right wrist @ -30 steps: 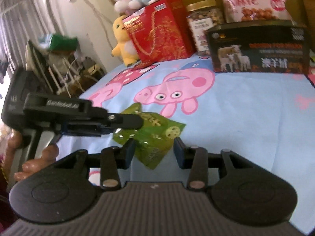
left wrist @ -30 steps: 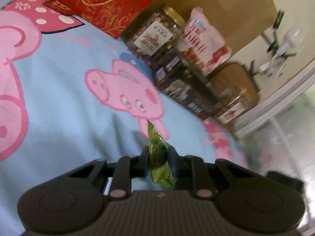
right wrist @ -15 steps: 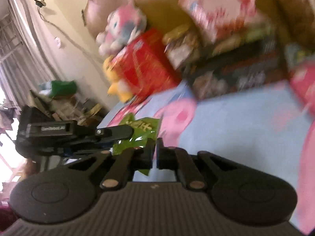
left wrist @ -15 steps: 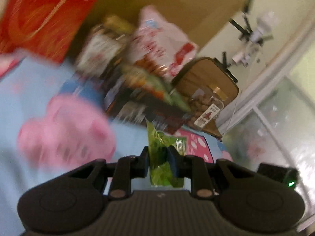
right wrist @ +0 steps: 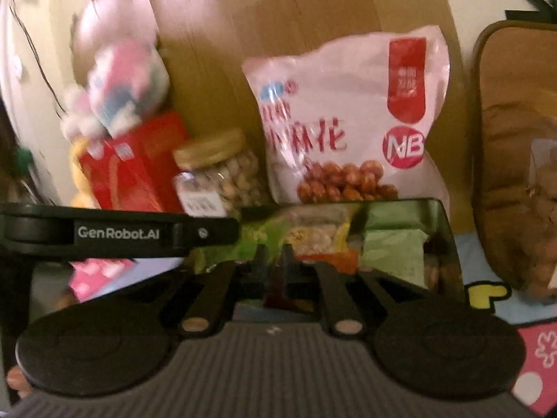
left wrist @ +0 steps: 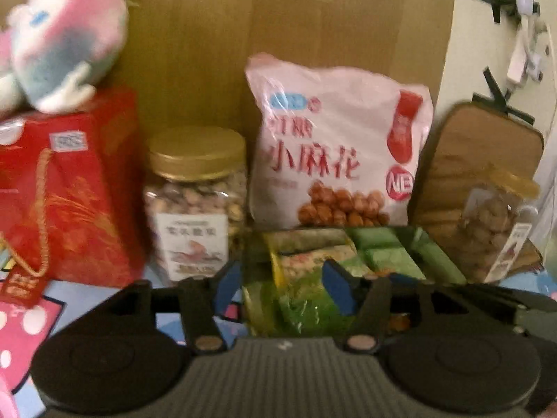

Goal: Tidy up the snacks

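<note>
Both units swung off the open blanket and up to the dark snack box (left wrist: 431, 247) by the headboard, w/ the green packet (left wrist: 303, 306) carried along. L hand-held gripper (left wrist: 283, 287) jaws now opening, packet loose between them over the box's near end, no pad pressing it; R hand-held gripper (right wrist: 273, 259) jaws nearly together but opening too, nothing visibly between them, and the L unit's arm crosses just in front. Risk, imo: packet lands on the crowded pile of packets (right wrist: 323, 233) and slides out over the rim, or the two units clip each other pulling back.
</note>
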`<act>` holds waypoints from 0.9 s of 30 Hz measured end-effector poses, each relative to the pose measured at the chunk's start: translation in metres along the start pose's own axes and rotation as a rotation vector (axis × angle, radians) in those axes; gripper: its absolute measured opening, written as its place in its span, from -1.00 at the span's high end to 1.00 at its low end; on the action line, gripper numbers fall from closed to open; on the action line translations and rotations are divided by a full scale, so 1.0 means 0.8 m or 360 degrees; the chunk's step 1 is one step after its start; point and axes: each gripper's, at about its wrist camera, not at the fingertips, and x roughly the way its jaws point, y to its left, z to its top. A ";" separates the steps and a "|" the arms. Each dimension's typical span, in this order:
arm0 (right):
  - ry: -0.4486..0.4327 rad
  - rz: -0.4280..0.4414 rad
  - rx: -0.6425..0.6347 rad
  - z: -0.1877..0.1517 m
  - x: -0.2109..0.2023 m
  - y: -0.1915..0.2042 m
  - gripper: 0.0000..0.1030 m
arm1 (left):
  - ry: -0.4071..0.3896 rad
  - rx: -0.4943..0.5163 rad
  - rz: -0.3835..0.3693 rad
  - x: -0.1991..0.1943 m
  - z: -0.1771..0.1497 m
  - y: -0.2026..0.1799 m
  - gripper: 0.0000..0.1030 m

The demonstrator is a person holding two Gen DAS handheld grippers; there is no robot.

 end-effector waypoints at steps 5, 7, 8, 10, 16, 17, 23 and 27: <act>-0.0147 0.0017 0.0169 -0.012 -0.045 -0.020 0.35 | -0.0111 -0.0127 -0.0044 -0.053 -0.013 0.024 -0.12; -0.0163 0.0035 0.0240 -0.024 -0.064 -0.022 0.33 | -0.0088 -0.0150 -0.0036 -0.072 -0.028 0.028 -0.13; -0.0165 0.0045 0.0274 -0.033 -0.074 -0.023 0.33 | -0.0076 -0.0162 -0.0024 -0.083 -0.038 0.029 -0.17; -0.0155 0.0049 0.0348 -0.052 -0.095 -0.020 0.33 | -0.0047 -0.0164 -0.0031 -0.100 -0.062 0.026 -0.19; -0.0067 -0.0008 0.0560 -0.119 -0.155 -0.011 0.32 | 0.0088 -0.0197 -0.0073 -0.134 -0.130 0.021 -0.19; -0.0027 -0.0016 0.0573 -0.127 -0.159 -0.007 0.32 | 0.0118 -0.0196 -0.0078 -0.136 -0.138 0.019 -0.19; -0.0003 -0.0081 0.0506 -0.146 -0.197 0.026 0.12 | 0.0145 -0.0136 -0.0023 -0.164 -0.166 0.008 -0.46; -0.0052 -0.0114 0.0439 -0.156 -0.223 0.050 -0.01 | 0.0057 -0.0065 0.0066 -0.193 -0.184 0.002 -0.66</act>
